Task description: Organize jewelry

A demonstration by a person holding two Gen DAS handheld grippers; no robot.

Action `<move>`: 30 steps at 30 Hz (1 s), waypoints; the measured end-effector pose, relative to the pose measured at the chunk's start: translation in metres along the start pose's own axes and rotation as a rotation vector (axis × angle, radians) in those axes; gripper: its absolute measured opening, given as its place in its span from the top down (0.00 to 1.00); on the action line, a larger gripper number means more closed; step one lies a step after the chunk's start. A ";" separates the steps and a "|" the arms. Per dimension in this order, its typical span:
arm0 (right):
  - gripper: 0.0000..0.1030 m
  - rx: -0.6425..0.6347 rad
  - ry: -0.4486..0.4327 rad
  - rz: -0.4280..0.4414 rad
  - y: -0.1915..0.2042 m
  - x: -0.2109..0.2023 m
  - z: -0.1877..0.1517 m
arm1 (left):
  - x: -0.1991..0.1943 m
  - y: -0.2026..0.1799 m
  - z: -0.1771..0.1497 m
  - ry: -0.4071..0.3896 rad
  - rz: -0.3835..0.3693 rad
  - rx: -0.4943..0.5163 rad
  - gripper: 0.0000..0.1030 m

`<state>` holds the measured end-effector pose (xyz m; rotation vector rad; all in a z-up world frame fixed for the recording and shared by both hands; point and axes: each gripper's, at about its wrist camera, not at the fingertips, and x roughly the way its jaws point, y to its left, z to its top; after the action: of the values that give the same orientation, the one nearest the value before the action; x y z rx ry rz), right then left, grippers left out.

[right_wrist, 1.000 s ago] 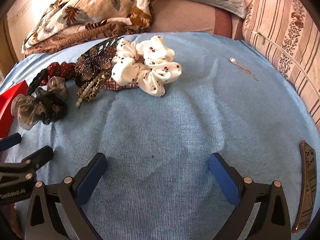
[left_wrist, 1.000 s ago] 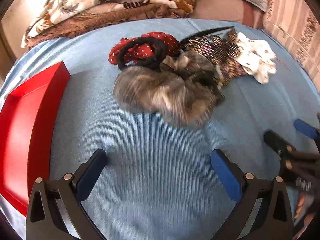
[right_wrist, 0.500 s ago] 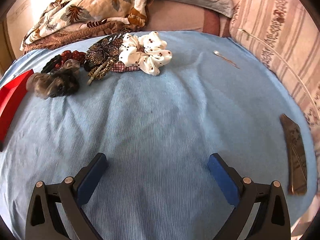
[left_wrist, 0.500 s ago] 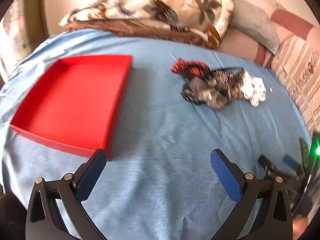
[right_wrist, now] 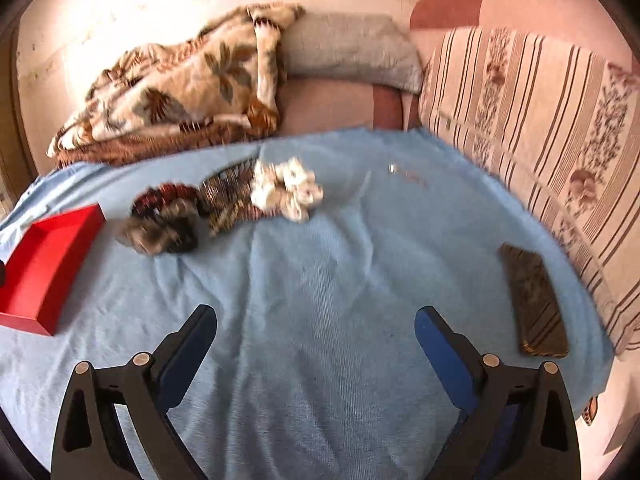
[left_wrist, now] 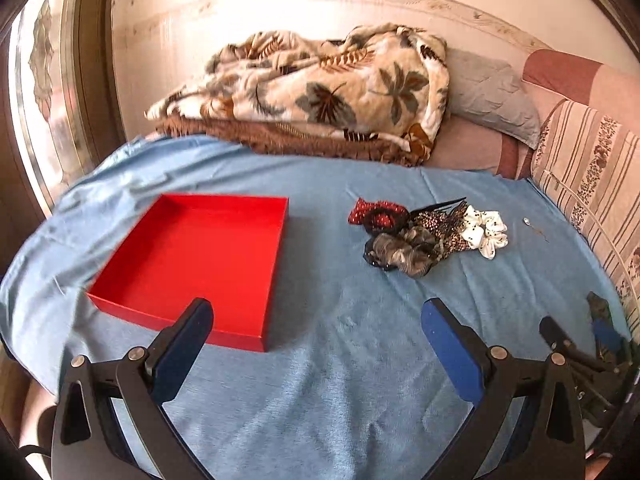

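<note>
An empty red tray point(left_wrist: 200, 256) point(right_wrist: 44, 264) lies on the blue sheet at the left. To its right sits a heap of hair accessories: a red dotted scrunchie point(left_wrist: 376, 212), a grey-black scrunchie point(left_wrist: 400, 254) point(right_wrist: 160, 234), a beaded brown piece point(left_wrist: 444, 224) point(right_wrist: 228, 200) and a white dotted scrunchie point(left_wrist: 484, 230) point(right_wrist: 288, 188). A small silver earring point(left_wrist: 528, 222) point(right_wrist: 396, 169) lies farther right. My left gripper point(left_wrist: 316, 332) is open above the sheet, well short of the heap. My right gripper point(right_wrist: 316, 336) is also open and holds nothing; it shows at the left view's right edge point(left_wrist: 576, 344).
A dark patterned flat case point(right_wrist: 534, 300) lies near the bed's right edge. A leaf-print blanket point(left_wrist: 320, 88) and a grey pillow point(left_wrist: 488, 96) are piled at the back. A striped cushion point(right_wrist: 540, 128) lines the right side. Bare sheet point(right_wrist: 320, 264) stretches in front of both grippers.
Both grippers have pulled back and up from the heap, so the whole bed and the red tray now show. The accessories have stayed in place.
</note>
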<state>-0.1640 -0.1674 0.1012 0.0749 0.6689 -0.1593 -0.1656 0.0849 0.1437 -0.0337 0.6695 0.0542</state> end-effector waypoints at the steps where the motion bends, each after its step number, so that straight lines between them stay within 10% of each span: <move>1: 0.02 -0.001 -0.018 0.001 0.002 -0.006 0.002 | -0.004 -0.001 0.000 -0.010 0.003 0.007 0.00; 30: 0.02 -0.009 -0.020 0.012 0.008 -0.012 0.000 | -0.001 -0.016 -0.010 0.058 -0.008 0.088 0.00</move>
<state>-0.1718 -0.1585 0.1084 0.0690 0.6489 -0.1451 -0.1721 0.0682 0.1365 0.0470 0.7290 0.0157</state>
